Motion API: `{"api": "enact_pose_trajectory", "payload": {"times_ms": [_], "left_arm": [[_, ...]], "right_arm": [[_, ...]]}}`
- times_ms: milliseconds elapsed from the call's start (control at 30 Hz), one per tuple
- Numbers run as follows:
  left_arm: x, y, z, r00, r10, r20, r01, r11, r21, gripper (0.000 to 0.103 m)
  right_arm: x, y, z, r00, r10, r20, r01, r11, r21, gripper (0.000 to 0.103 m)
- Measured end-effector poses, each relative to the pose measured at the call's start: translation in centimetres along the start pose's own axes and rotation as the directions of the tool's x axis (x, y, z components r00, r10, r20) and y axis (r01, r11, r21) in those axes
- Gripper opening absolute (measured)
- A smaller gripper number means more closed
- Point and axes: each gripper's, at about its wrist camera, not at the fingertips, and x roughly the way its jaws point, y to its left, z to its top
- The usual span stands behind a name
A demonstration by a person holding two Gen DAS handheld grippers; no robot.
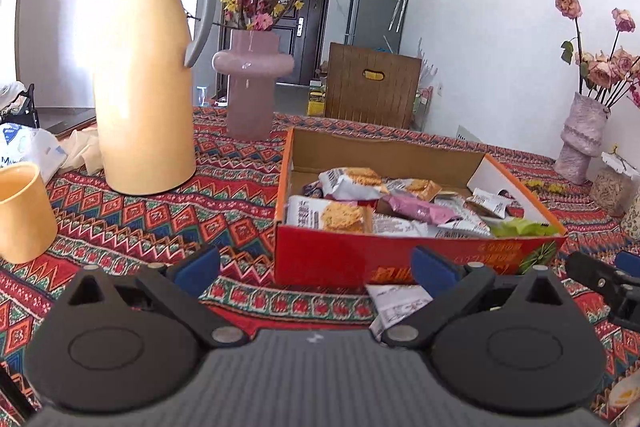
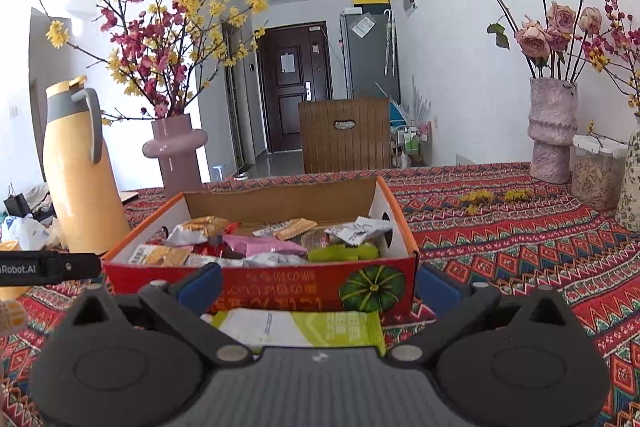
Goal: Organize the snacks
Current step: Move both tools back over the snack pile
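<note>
Both the left gripper (image 1: 316, 273) and right gripper (image 2: 320, 287) are gaping, holding nothing. The right is hovering over the green packet (image 2: 304, 327) before the box (image 2: 260, 291); clamping its flat middle should be surest.

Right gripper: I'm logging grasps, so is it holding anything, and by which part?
Nothing is held. The right gripper is open; the green-and-white packet lies between its fingers, untouched.

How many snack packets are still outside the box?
2 visible: a white packet by the left gripper, and a green-and-white packet between the right gripper fingers, both before the box. Others may be hidden.
</note>
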Motion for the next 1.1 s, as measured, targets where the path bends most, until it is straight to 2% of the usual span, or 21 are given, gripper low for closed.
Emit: {"api": "enact_pose_trajectory", "payload": {"times_ms": [267,433,667,833,933,1100], "left_arm": [[0.5,2.5,-2.1,0.999,0.041,-0.028,-0.042,0.999,-0.022,0.103],[1.6,3.0,-2.8,0.998,0.025,-0.053,-0.027,0.999,-0.043,0.103],[2.6,3.1,-3.5,0.997,0.005,-0.08,-0.009,0.999,-0.049,0.103],[2.5,3.2,-3.7,0.998,-0.004,-0.069,0.0,0.998,-0.059,0.103],[2.4,3.1,-3.7,0.998,-0.003,-0.066,-0.001,0.999,-0.053,0.103],[2.4,3.2,-3.8,0.998,-0.006,-0.064,0.002,0.998,-0.059,0.103]], "right_arm": [[-0.6,-0.2,-2.9,0.995,-0.022,-0.097,0.022,1.0,-0.006,0.103],[-0.7,0.2,-3.8,0.99,-0.022,-0.138,0.02,1.0,-0.015,0.103],[0.2,1.2,-4.1,0.984,-0.012,-0.177,0.007,0.999,-0.031,0.103],[1.6,2.5,-4.1,0.973,0.008,-0.229,-0.017,0.999,-0.037,0.103],[2.9,3.5,-4.0,0.965,-0.024,-0.261,0.008,0.998,-0.062,0.103],[4.7,4.7,-3.8,0.953,-0.032,-0.3,0.01,0.997,-0.075,0.103]]}}
